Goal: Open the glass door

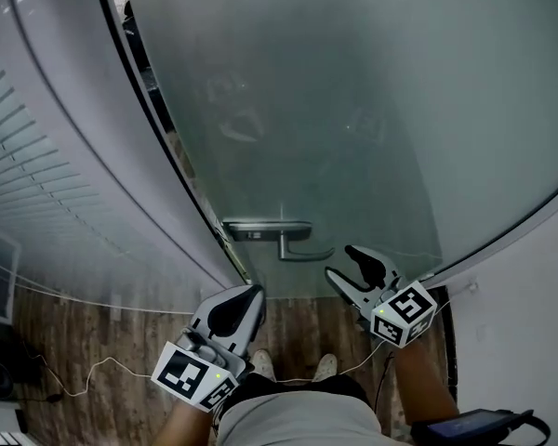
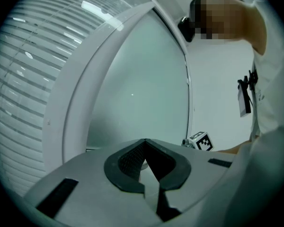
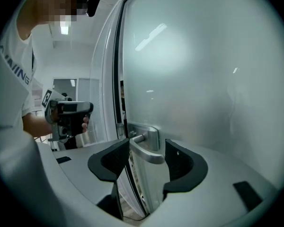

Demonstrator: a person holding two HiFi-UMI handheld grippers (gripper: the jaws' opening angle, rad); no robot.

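Jaws: right gripper (image 3: 146,148) spread around door handle (image 3: 150,156), seen only in own view; left gripper (image 2: 144,145) pressed together.

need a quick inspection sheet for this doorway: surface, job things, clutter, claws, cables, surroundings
surface: wood-pattern floor below the door.
job's things: frosted glass door; metal lever handle near its left edge.
clutter: dark items at the floor's left edge, too dim to identify.
grippers: left claw shut, empty, short of the door; right claw open, lever handle lined up between its jaws, not gripped.
cables: thin white cable trailing across the floor.
surroundings: white door frame; slatted blinds at left.
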